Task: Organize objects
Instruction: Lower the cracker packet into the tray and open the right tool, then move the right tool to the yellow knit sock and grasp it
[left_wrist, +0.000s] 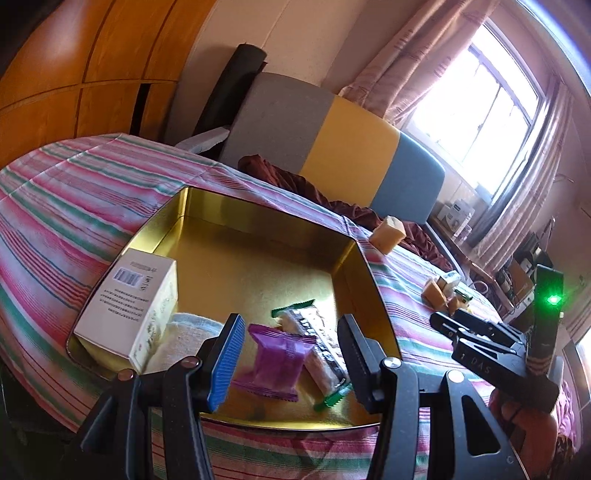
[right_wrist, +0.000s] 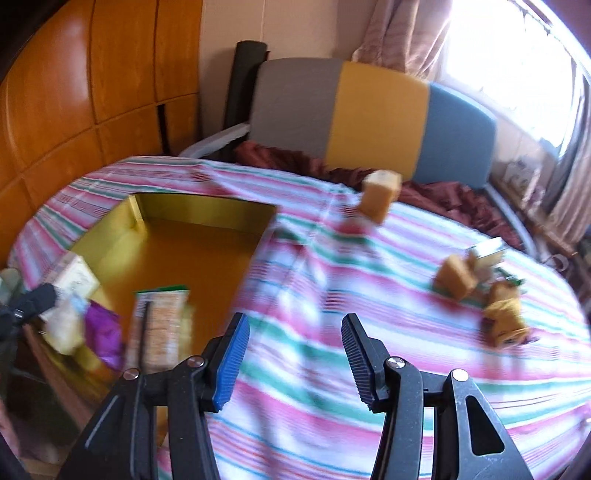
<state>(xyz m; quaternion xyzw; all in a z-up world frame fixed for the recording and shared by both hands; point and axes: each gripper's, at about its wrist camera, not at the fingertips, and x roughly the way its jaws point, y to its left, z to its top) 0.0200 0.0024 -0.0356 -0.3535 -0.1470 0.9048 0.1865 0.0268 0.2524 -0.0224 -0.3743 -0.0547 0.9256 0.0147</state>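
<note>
In the gold tin (left_wrist: 354, 258), green-ended bar (left_wrist: 314, 347) lengthwise, pointing toward near rim

Gold tin (left_wrist: 354, 254) is set on the striped cloth (left_wrist: 74, 206). Inside the tin: white box (left_wrist: 129, 310) at left wall, purple packet (left_wrist: 275, 363) and green-edged wrapper (left_wrist: 314, 332) near the front. Left gripper (left_wrist: 291, 362) is held over the tin's front, jaws apart, nothing gripped. Right gripper (left_wrist: 448, 323) is seen right of the tin; jaw state unclear. Tan blocks (left_wrist: 388, 234) lie beyond the tin's right corner.
</note>
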